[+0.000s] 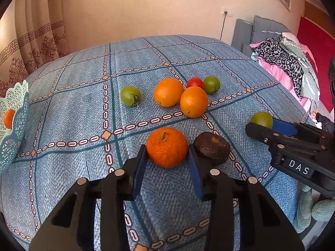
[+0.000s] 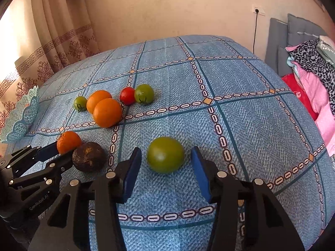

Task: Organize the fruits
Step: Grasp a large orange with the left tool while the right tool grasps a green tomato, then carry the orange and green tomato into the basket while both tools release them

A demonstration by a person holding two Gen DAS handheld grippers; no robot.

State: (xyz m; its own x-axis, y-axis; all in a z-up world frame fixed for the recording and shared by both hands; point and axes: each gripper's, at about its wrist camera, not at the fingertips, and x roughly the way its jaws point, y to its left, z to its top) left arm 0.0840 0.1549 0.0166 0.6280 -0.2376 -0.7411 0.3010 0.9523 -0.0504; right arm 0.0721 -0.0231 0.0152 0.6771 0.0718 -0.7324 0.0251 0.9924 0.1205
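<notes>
Right gripper [image 2: 165, 167], marked "DAS", gapes around a green tomato [image 2: 165, 154]; left gripper [image 1: 167, 163], marked "GenRobot.AI", clasps a tangerine [image 1: 166, 147] mid-worktop [image 1: 73, 108].

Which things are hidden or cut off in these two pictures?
- Basket, left wrist view: cut by the left edge, so its contents are mostly unseen; one orange fruit shows.
- Dark fruit, both views: partly behind the left hand-held gripper.
- Right hand-held gripper: contact with green tomato unclear.
</notes>
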